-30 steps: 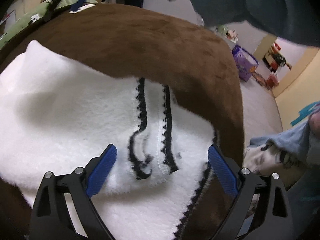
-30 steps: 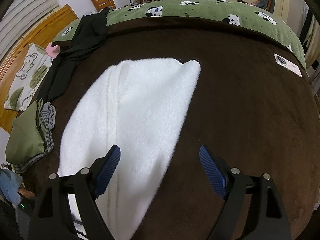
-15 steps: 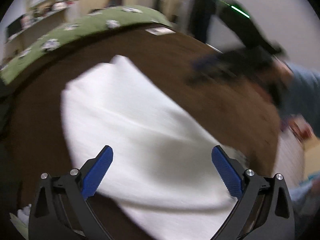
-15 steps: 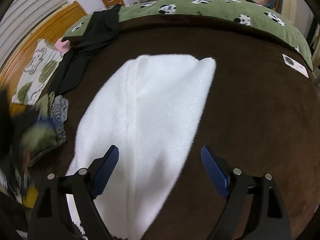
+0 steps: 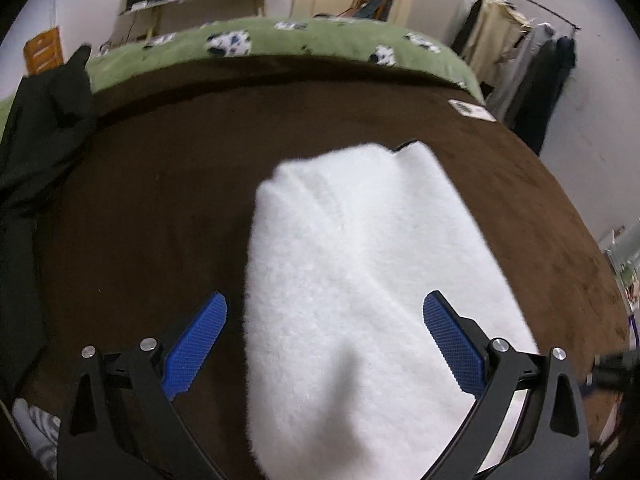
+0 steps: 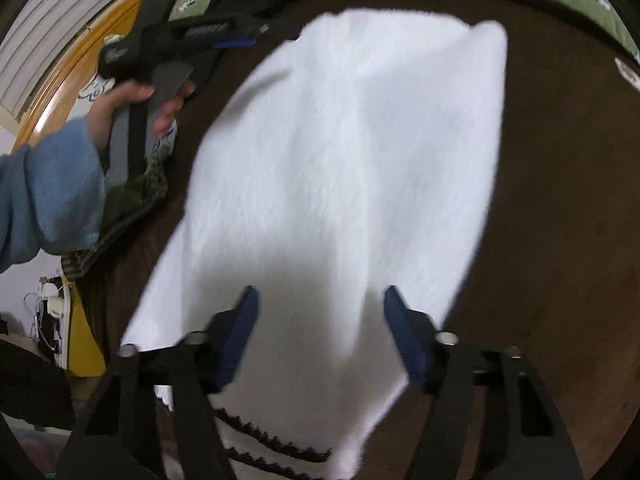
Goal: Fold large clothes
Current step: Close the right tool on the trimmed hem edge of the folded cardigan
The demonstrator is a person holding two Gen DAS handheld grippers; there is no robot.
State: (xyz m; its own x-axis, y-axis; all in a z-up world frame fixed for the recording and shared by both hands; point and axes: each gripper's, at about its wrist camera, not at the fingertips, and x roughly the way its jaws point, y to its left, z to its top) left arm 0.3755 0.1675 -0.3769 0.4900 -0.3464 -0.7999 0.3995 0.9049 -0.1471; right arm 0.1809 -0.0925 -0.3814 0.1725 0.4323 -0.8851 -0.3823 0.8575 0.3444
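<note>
Scene: I stand over a bed spread with a brown blanket point(image 5: 160, 184), a two-finger gripper in each hand.
Garment: the white fleece garment point(image 5: 360, 264) lies folded lengthwise on the brown blanket, a long strip running from me toward the green cow-print cover point(image 5: 280, 40) at the blanket's far edge.
Trim: black scalloped edging point(image 6: 276, 440) shows at the garment's near end, below my right tool.
Left gripper point(image 5: 324, 344): spread wide over the garment's near left edge, one pad above bare blanket, the other above fleece; pinching nothing.
Right gripper point(image 6: 320, 332): jaws have just been closing; they stand part open over the garment's near end, fleece between the pads; whether they press it I cannot tell.
Left hand point(image 6: 132, 108): in a blue sleeve point(image 6: 48, 192), gripping its tool's handle left of the garment.
Beside the garment: dark clothes point(image 5: 44, 128) on the blanket's left side.
</note>
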